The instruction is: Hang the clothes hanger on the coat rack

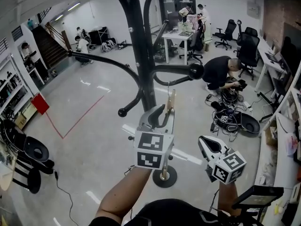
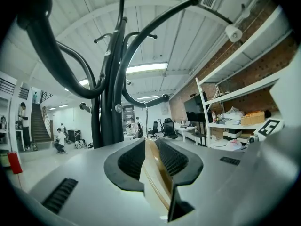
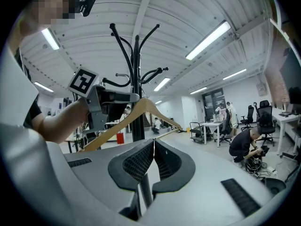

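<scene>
A black coat rack with curved arms rises in front of me. My left gripper is shut on a wooden clothes hanger and holds it up beside the pole. The hanger's wire hook lies just under a knob-tipped arm; I cannot tell whether they touch. In the left gripper view the wood is clamped between the jaws of the left gripper, with the rack close ahead. My right gripper hangs lower right, shut and empty. The right gripper view shows its closed jaws and the hanger beyond.
The rack's round base stands on a grey floor. A crouching person works among cables at the right. Office chairs, a white table and shelves lie further off. Red tape marks the floor on the left.
</scene>
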`<state>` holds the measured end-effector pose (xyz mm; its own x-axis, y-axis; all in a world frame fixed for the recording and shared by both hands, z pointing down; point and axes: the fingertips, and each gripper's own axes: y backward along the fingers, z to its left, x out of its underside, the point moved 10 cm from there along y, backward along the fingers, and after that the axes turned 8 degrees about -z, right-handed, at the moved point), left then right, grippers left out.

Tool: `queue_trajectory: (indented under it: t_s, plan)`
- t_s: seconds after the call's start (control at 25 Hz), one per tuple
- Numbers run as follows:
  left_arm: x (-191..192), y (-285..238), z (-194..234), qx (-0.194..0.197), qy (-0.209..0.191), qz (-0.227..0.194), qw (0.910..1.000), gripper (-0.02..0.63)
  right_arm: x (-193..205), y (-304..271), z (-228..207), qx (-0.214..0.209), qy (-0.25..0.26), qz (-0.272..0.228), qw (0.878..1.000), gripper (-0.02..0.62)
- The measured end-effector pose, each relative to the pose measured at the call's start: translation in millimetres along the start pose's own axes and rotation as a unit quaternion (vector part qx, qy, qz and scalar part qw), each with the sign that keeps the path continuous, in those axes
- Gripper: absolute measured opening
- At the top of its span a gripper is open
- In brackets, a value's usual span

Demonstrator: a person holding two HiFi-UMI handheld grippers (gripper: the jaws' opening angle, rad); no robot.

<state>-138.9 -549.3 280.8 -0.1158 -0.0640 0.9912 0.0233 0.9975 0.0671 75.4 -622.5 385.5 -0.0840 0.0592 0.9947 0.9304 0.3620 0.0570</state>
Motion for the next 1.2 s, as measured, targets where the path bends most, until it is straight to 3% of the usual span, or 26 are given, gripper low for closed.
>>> queue_trajectory:
  t_s: [0.4, 0.6, 0.68, 0.84, 1.08, 1.2]
  plan:
    - [-9.5, 45.5, 2.6, 0.051, -0.002, -0.073, 0.9960, 0.075, -8.1, 12.6, 18.8, 0.034, 0.018, -0.001, 0.999, 0.008]
    - [-8.7, 84.8, 19.9, 0.093, 0.032, -0.120, 0.9878, 0.074, -19.4, 25.2, 47.2, 0.081, 0.028, -0.013, 0.996, 0.008]
    - [-4.1, 96.7, 30.4, 0.110, 0.056, -0.126, 0.9843, 0.071, -23.4, 28.8, 61.2, 0.097, 0.037, -0.008, 0.995, 0.008]
    - [10.5, 121.7, 59.5, 0.134, 0.081, -0.130, 0.9791, 0.002, -33.4, 39.8, 93.7, 0.135, 0.062, -0.004, 0.989, 0.008]
    - [42.1, 168.2, 81.0, 0.198, 0.111, -0.147, 0.9627, 0.002, -39.6, 51.1, 137.5, 0.167, 0.062, -0.004, 0.984, 0.008]
    - [59.2, 191.5, 76.8, 0.225, 0.125, -0.131, 0.9573, 0.002, -37.5, 69.2, 155.3, 0.184, 0.063, -0.016, 0.981, 0.008]
